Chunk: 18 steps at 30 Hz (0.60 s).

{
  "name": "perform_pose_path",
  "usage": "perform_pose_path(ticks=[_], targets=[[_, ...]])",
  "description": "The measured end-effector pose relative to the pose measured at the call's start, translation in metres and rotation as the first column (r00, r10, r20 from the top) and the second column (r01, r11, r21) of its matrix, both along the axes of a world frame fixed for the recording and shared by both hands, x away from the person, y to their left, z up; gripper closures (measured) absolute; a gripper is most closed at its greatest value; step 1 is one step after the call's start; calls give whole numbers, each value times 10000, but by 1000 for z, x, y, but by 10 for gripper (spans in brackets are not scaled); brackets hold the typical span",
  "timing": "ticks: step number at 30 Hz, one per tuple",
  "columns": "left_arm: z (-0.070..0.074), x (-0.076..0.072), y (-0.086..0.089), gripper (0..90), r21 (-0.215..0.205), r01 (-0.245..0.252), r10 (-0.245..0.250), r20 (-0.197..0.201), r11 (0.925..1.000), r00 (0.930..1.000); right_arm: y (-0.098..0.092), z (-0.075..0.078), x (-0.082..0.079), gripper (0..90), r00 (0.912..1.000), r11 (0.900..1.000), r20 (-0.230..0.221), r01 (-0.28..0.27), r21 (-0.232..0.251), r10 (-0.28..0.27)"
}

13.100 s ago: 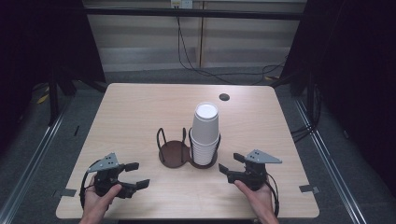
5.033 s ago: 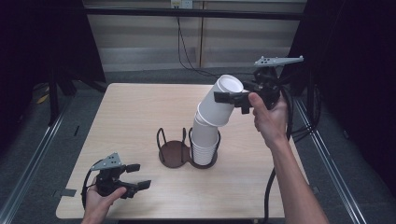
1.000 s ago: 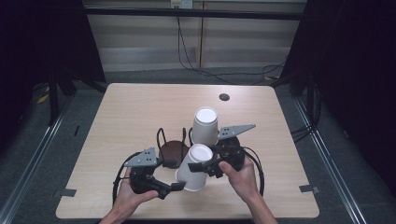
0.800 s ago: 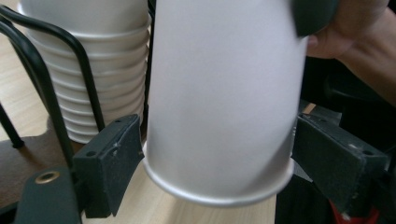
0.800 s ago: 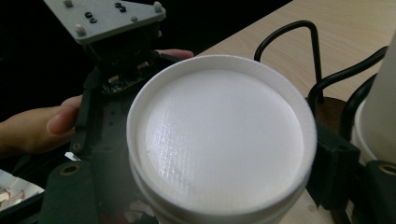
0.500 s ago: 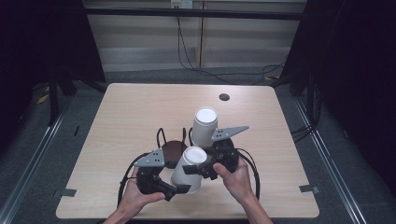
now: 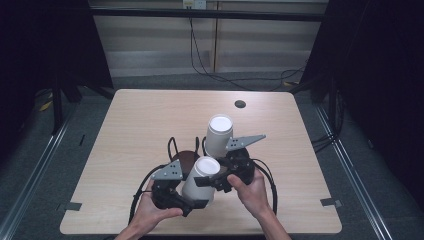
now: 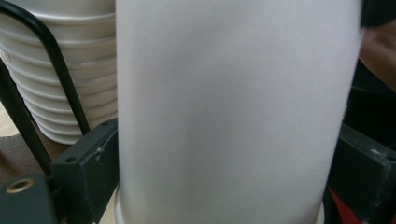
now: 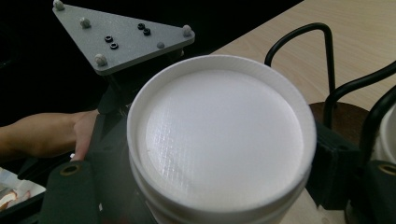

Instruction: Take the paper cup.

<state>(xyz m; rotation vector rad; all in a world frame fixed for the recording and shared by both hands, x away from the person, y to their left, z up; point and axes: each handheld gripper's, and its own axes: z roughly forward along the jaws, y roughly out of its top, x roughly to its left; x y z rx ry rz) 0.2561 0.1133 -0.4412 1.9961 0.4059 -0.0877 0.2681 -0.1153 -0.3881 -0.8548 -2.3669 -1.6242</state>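
Near the front edge of the desk (image 7: 125, 125), a few nested white cups (image 7: 199, 179), bottom up, held off the desk between both grippers and apart from the tall stack. Separation judged about midway: the small bunch already lifted away from the stack, but no single cup pulled free or set down yet, and the empty ring of the wire holder (image 7: 186, 156) just behind still bare. Left gripper (image 7: 192, 202) low on the cups near their rims, jaws just been opening, with the cup wall (image 8: 233, 112) between them and close on both sides; whether the pads press there or only bracket it, hard to tell. Right gripper (image 7: 212, 181) closed on the upper end of the bunch, pads at either side just under the flat white bottom (image 9: 224, 135), the layered edges of at least two cups visible beneath it. Farther back, toward the middle of the desk, the remaining stack of cups (image 7: 219, 135) upright in the other ring of the holder, bottoms up as well. Beyond that, a small dark hole (image 7: 240, 104) near the far edge.
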Motion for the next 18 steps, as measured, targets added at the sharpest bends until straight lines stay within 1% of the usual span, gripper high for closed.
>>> perform_pose_path(ticks=[1, 4, 7, 10, 12, 14, 18], targets=[[1, -2, 1, 91, -4, 1, -1, 165, 10000, 9999, 1, 0, 0, 245, 10000, 10000, -7, -28, -12, 28], [1, -2, 3, 100, -70, -1, 2, 104, 10000, 9999, 2, 0, -1, 244, 10000, 10000, -11, -5, 23, 5], [1, -1, 4, 121, 18, 0, 0, 123, 10000, 9999, 2, -1, 0, 244, 10000, 10000, -92, 0, 65, 1], [1, -2, 3, 130, 16, 12, -12, 89, 10000, 10000, 2, -2, 0, 242, 10000, 10000, -98, -9, -14, 9], [1, -1, 3, 127, -16, 28, -28, 107, 10000, 9999, 1, -2, 1, 242, 9999, 10000, -150, 10, 80, -9], [0, -1, 3, 121, 24, 46, -47, 94, 10000, 9999, 1, -2, 0, 242, 9999, 10000, -150, 19, 84, -18], [1, -1, 4, 151, 52, 37, -38, 140, 10000, 9999, 2, -2, 0, 236, 10000, 10000, -84, -37, 25, 37]])
